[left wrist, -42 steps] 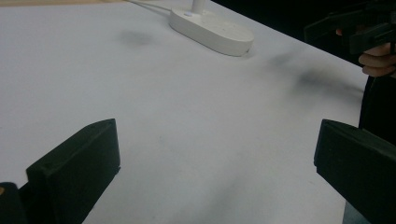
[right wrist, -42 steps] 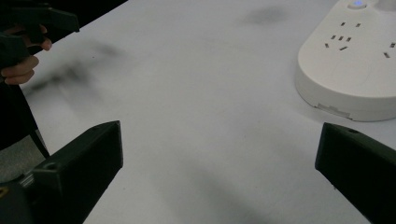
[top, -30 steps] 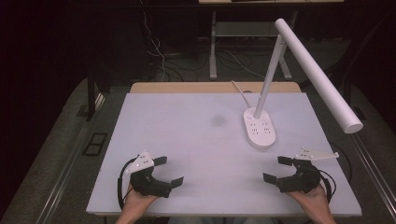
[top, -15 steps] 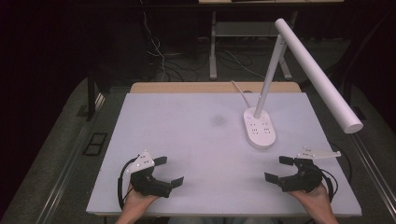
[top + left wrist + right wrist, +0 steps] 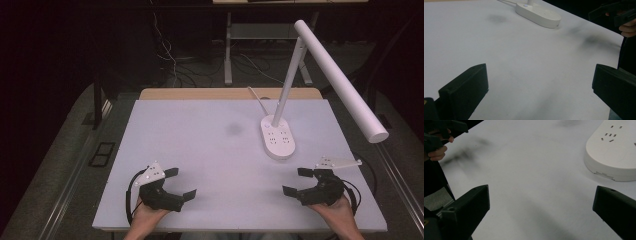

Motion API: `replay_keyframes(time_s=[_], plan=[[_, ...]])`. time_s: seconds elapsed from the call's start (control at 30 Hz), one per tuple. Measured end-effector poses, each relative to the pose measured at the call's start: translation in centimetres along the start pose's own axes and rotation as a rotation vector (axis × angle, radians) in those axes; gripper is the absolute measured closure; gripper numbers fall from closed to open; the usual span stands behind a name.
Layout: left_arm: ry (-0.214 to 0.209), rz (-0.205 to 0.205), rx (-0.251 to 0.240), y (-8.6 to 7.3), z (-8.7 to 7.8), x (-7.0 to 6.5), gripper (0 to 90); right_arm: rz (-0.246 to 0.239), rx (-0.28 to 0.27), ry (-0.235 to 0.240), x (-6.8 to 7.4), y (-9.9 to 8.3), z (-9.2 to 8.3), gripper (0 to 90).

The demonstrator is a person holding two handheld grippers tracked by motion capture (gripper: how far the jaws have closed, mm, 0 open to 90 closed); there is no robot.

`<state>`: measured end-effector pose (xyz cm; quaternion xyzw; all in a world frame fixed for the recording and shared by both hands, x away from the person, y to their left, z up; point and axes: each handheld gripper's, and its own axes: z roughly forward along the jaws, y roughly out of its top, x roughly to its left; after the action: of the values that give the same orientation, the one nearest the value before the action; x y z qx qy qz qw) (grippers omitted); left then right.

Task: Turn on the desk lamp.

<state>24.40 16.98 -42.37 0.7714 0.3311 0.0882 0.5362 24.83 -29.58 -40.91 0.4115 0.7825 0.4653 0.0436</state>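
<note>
A white desk lamp stands on an oval base with sockets (image 5: 278, 137) at the table's right middle; its long tube head (image 5: 340, 79) reaches out to the right. The base also appears at the top of the left gripper view (image 5: 537, 15) and at the upper right of the right gripper view (image 5: 614, 150). My left gripper (image 5: 181, 183) rests near the front left of the white table (image 5: 210, 150), open, nothing between its jaws. My right gripper (image 5: 296, 181) rests near the front right, open and holding nothing, just in front of the lamp base.
A white cable (image 5: 256, 95) runs from the lamp base off the back edge. A faint dark smudge (image 5: 233, 128) marks the table's middle. Behind the table a dark floor holds cables and a metal stand (image 5: 229, 45).
</note>
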Motion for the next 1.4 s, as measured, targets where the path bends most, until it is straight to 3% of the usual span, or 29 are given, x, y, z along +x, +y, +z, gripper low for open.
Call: replay_keyframes(time_s=[0.7, 1.4], plan=[[0.010, -0.009, 0.003, -0.1, 0.0, 0.0, 0.0, -0.011, 0.035, 0.016, -0.9, 2.3, 0.9, 0.7], [0.012, -0.015, -0.002, -0.1, 0.0, 0.1, 0.0, -0.055, 0.075, -0.004, -2.0, 6.6, 1.0, 0.7]])
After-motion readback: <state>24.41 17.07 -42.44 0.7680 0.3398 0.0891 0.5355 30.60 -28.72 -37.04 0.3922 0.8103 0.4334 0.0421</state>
